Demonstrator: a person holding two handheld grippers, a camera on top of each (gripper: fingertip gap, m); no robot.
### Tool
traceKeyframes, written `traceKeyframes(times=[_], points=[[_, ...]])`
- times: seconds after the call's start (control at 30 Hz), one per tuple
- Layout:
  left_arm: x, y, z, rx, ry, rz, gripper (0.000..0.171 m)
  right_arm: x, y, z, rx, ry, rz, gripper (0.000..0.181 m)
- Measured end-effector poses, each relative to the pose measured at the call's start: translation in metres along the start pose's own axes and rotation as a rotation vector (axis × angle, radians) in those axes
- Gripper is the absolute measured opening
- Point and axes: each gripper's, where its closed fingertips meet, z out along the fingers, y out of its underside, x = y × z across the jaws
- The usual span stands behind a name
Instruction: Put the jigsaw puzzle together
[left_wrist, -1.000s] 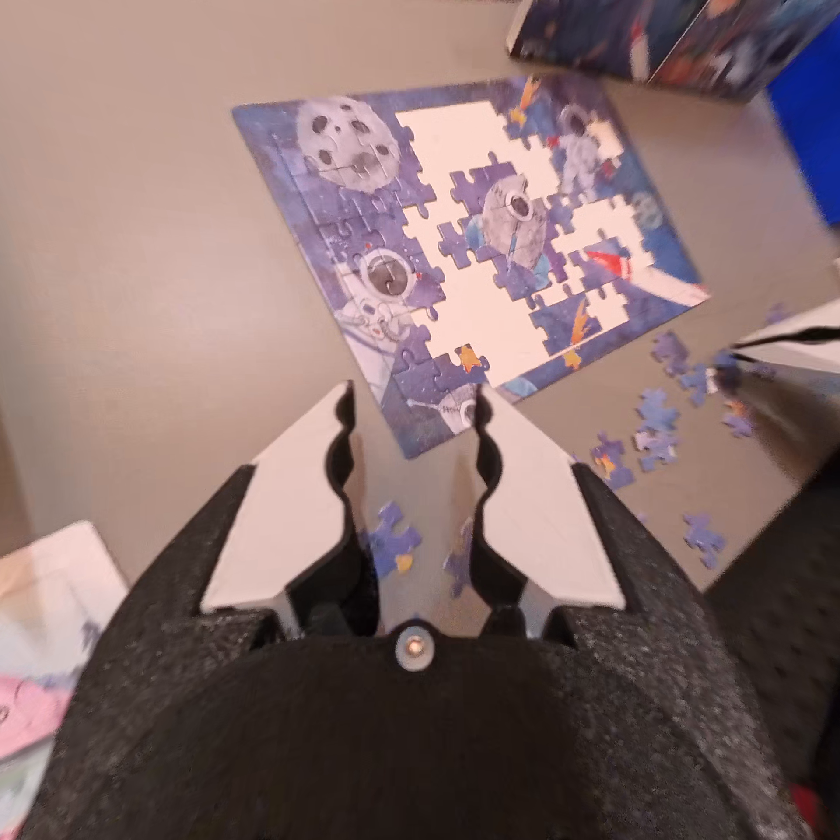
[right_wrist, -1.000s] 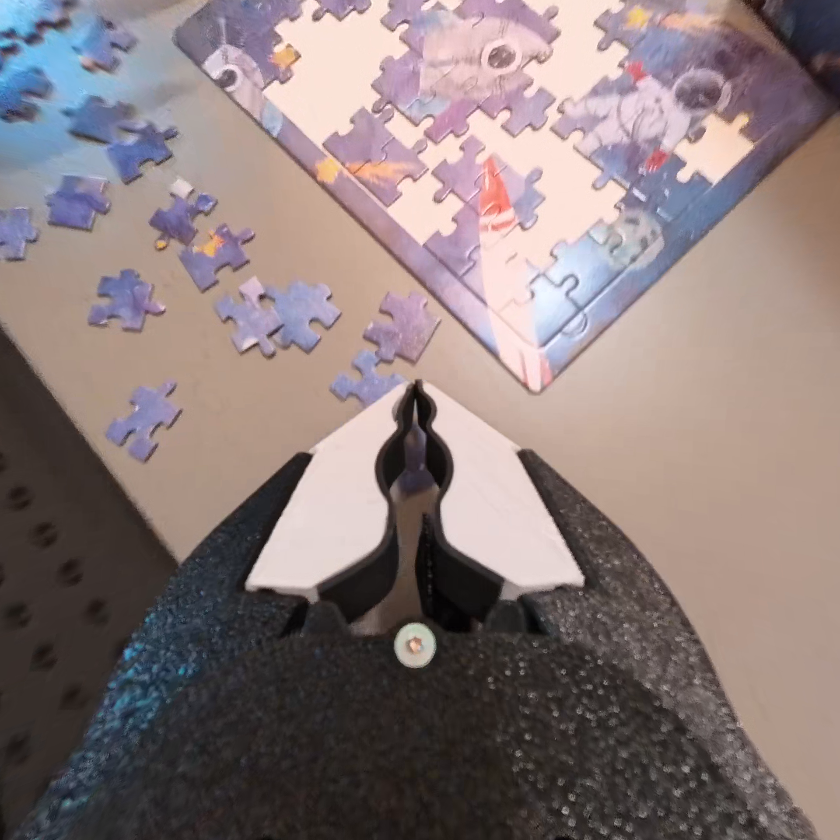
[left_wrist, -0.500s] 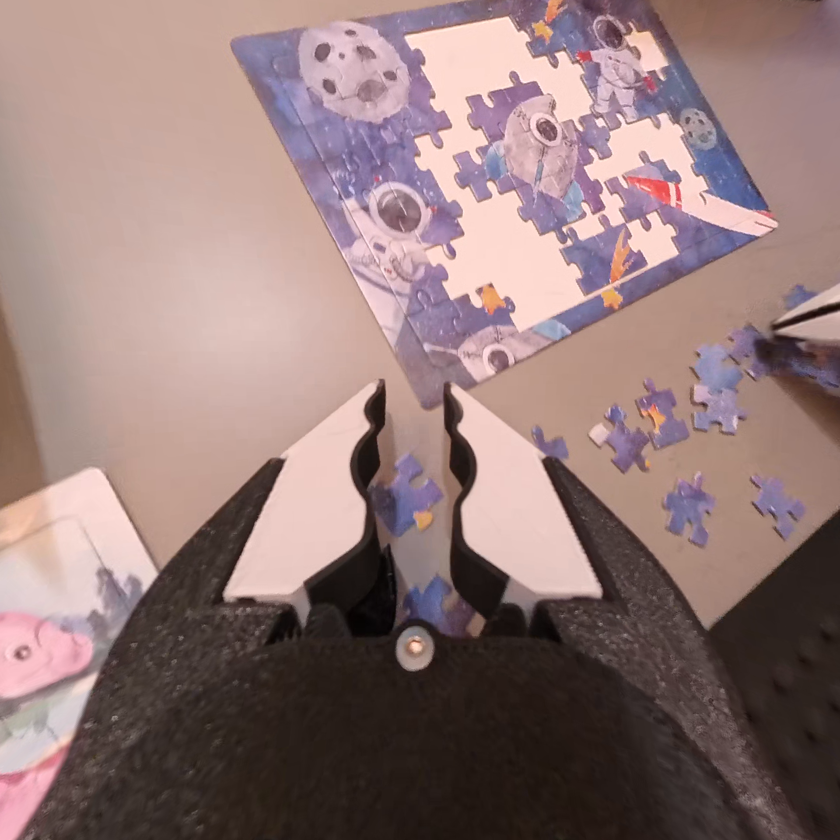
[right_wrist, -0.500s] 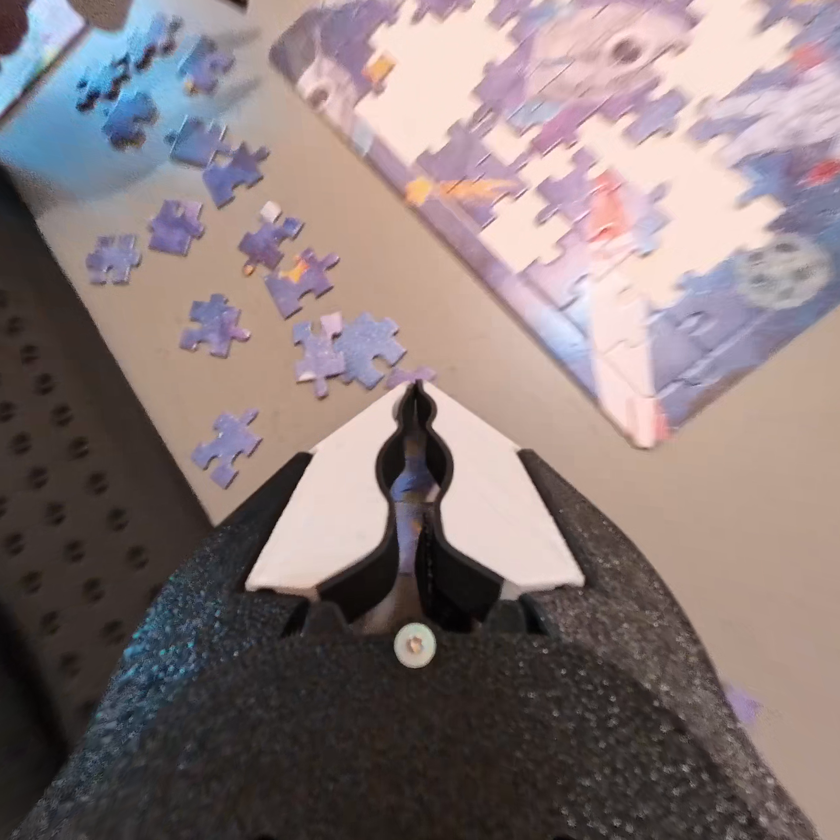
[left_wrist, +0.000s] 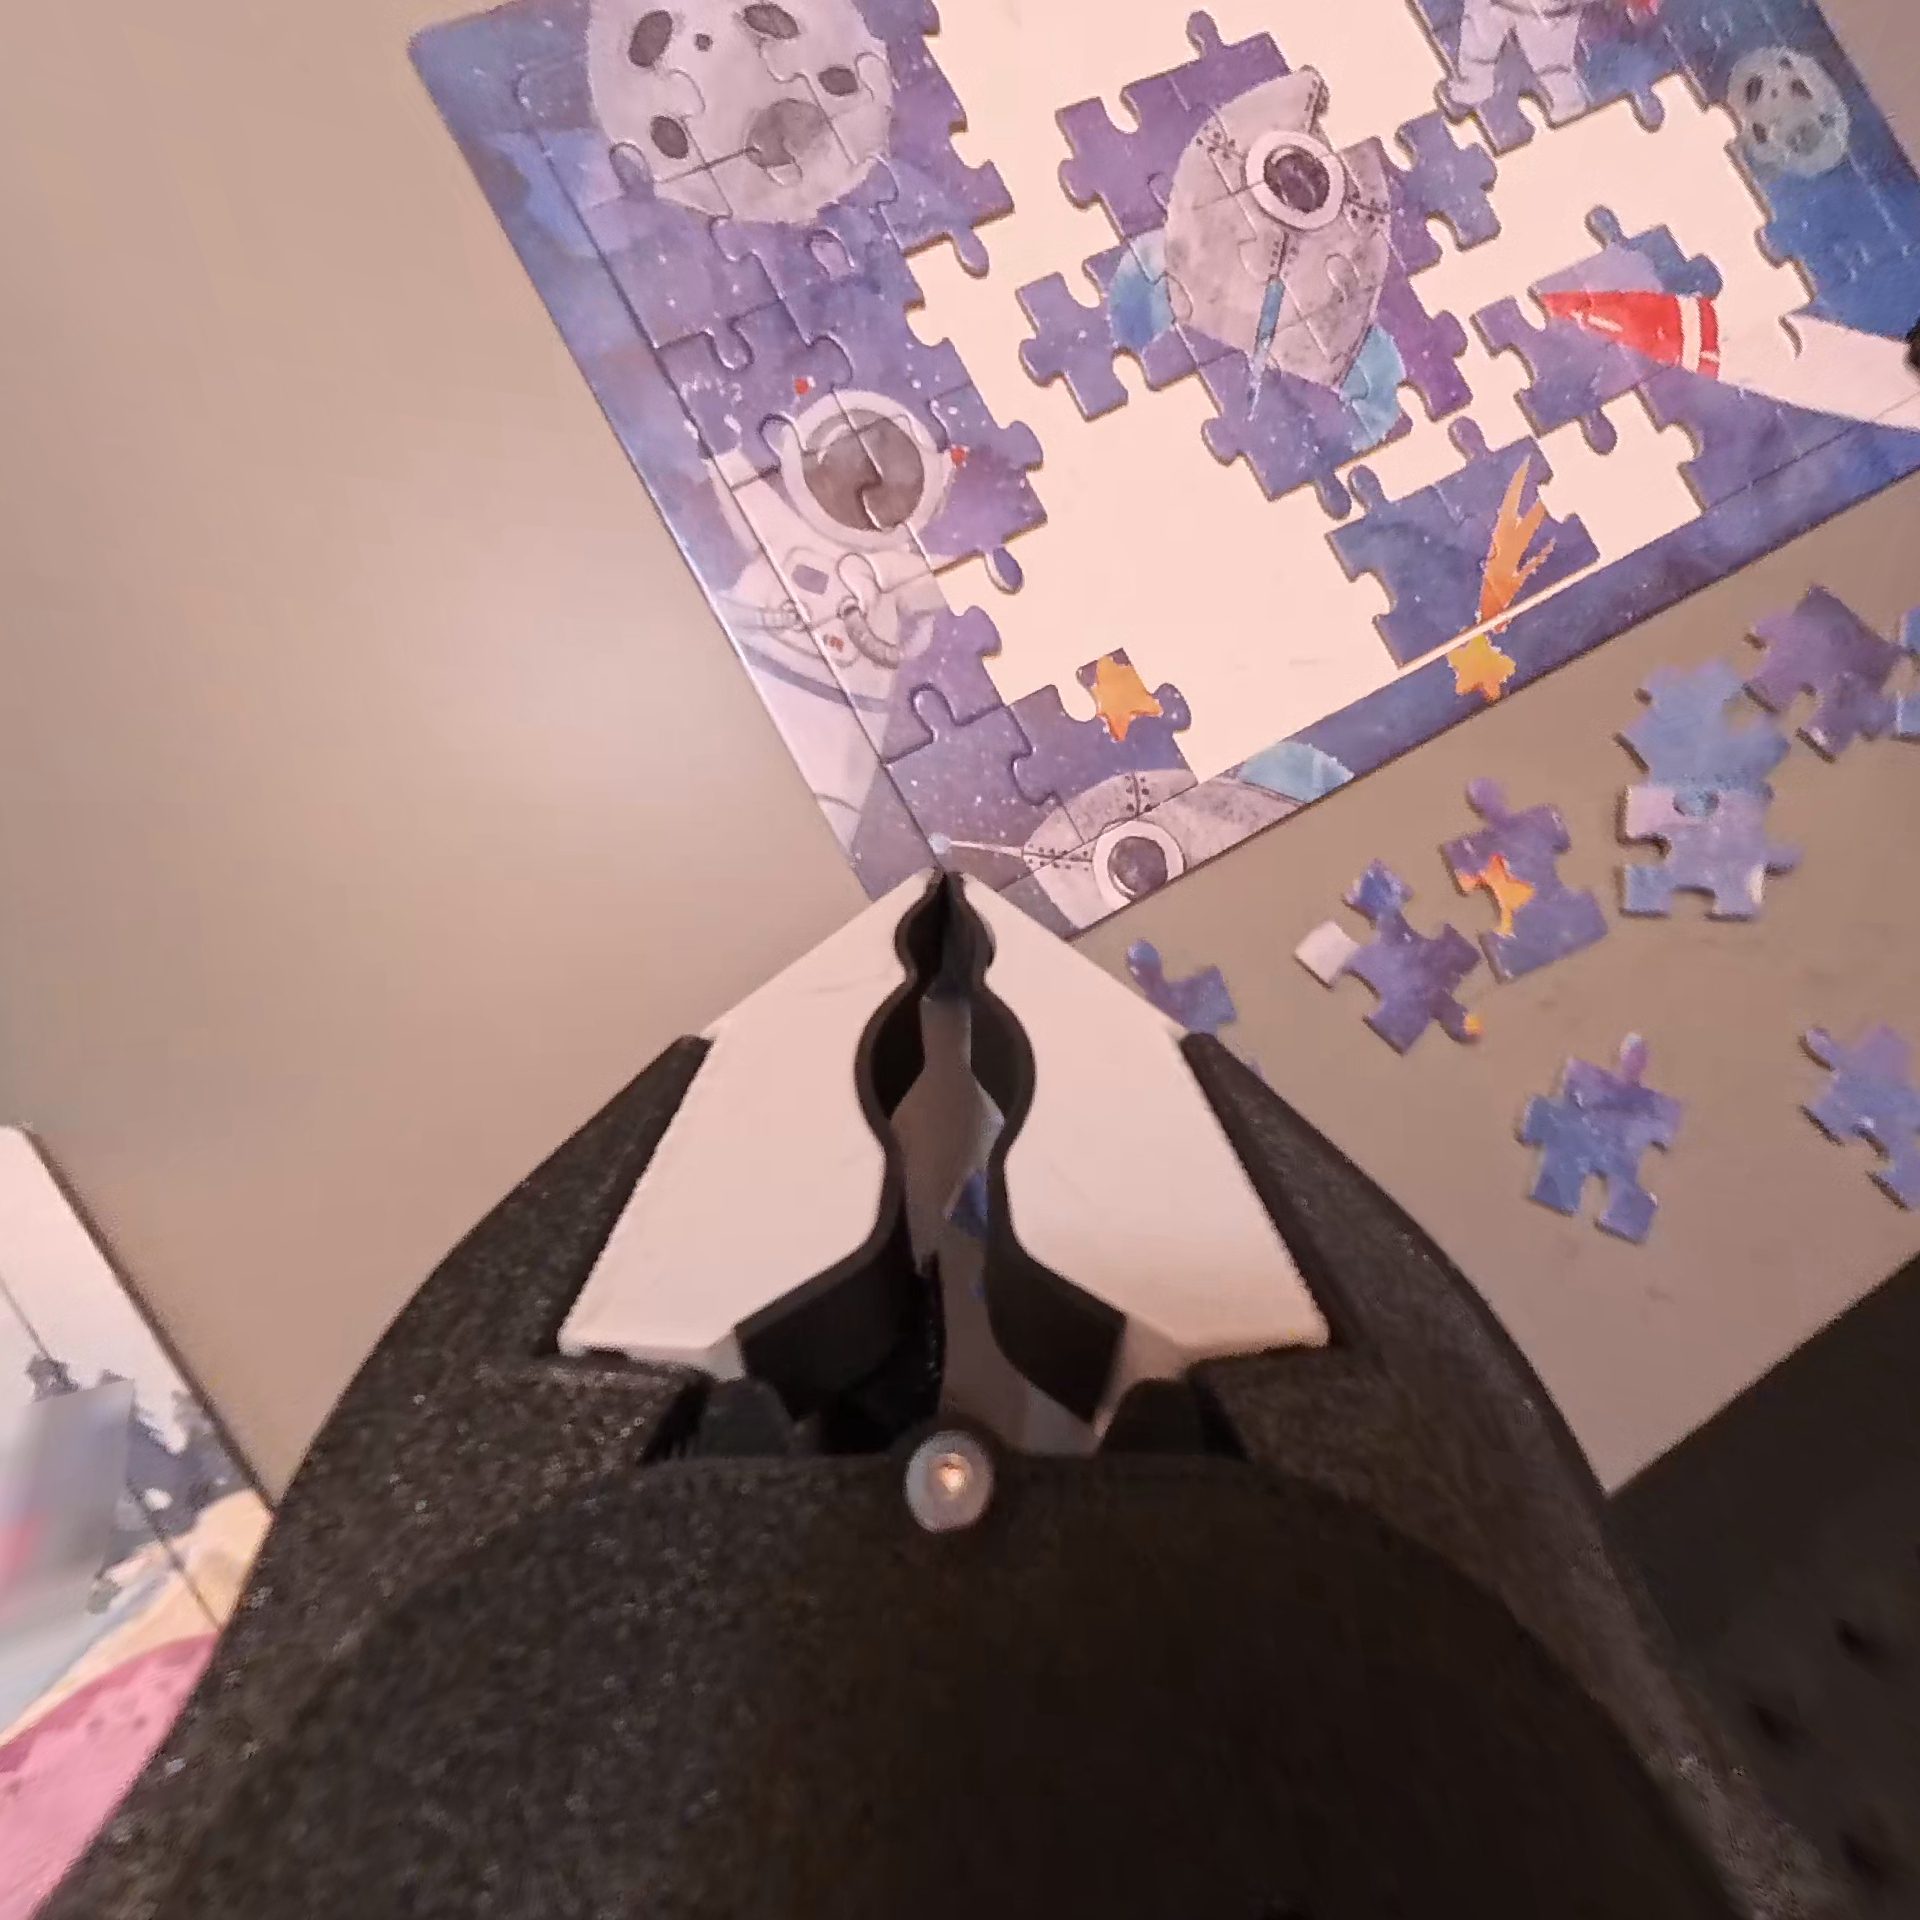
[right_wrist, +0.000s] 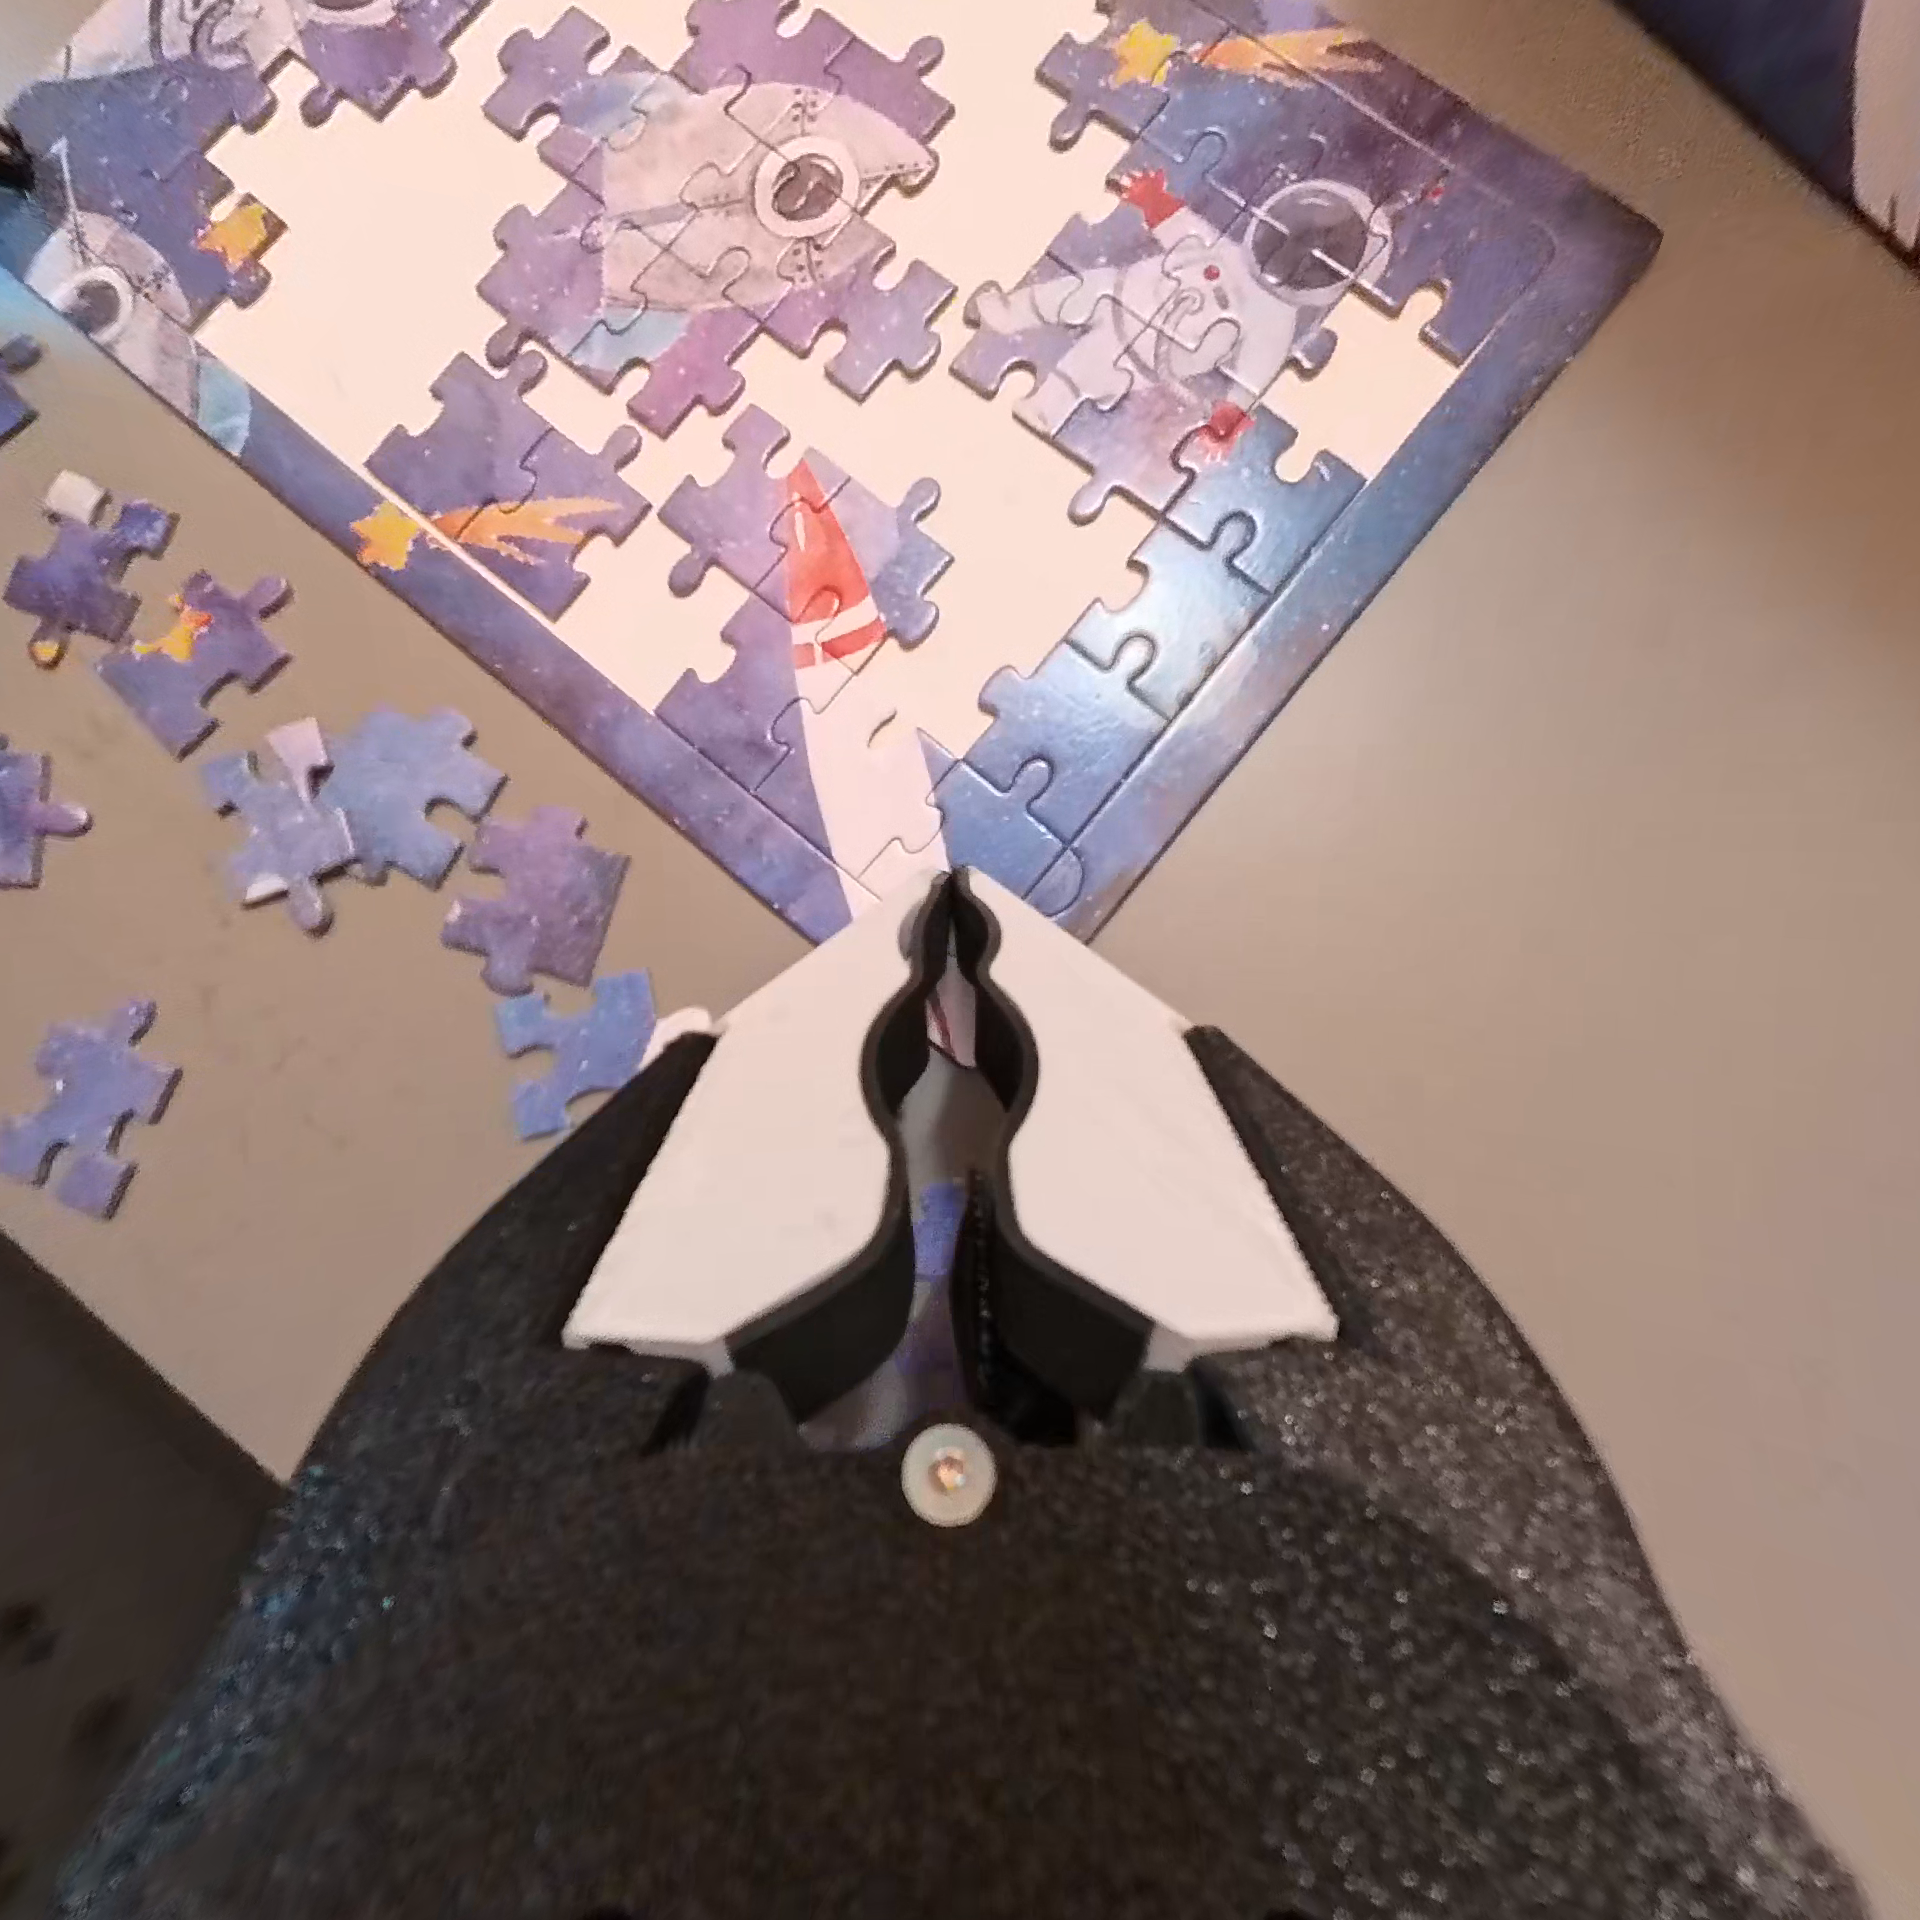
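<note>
Holding a piece each, it seems, left gripper (left_wrist: 943, 883) and right gripper (right_wrist: 951, 883) are clenched near the puzzle (right_wrist: 1195, 644): roughly half assembled, loose pieces (right_wrist: 395, 800) on the bench (right_wrist: 1507, 935) left of the right gripper.

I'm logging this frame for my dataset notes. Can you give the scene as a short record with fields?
left gripper: shut on left piece, seen edge-on
right gripper: shut on right piece, seen edge-on
puzzle: flat on table, part filled, with white gaps
loose pieces: scattered on table beside puzzle
</note>
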Motion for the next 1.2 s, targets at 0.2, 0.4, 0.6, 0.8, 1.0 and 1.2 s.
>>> traceKeyframes(times=[0.2,0.4,0.6,0.8,1.0,1.2], points=[[0.011,0.008,-0.007,-0.016,0.004,0.025,0.000,-0.001,0.008,-0.007,-0.007,-0.013,0.038,0.000],[0.000,-0.037,-0.031,0.299,0.104,-0.135,0.033,0.010,-0.041,-0.046,0.316,0.090,-0.006,0.004],[-0.022,-0.054,-0.049,0.483,-0.012,-0.089,0.033,0.019,-0.011,-0.119,0.427,0.124,0.176,0.049],[-0.044,-0.043,-0.046,0.417,-0.232,-0.041,0.033,0.020,0.068,-0.170,0.344,0.312,0.324,0.076],[-0.050,-0.037,-0.051,0.366,-0.418,0.037,0.032,0.025,0.105,-0.175,0.278,0.460,0.254,0.053],[-0.042,-0.044,-0.056,0.392,-0.478,0.119,0.032,0.018,0.087,-0.132,0.206,0.159,0.087,0.047]])
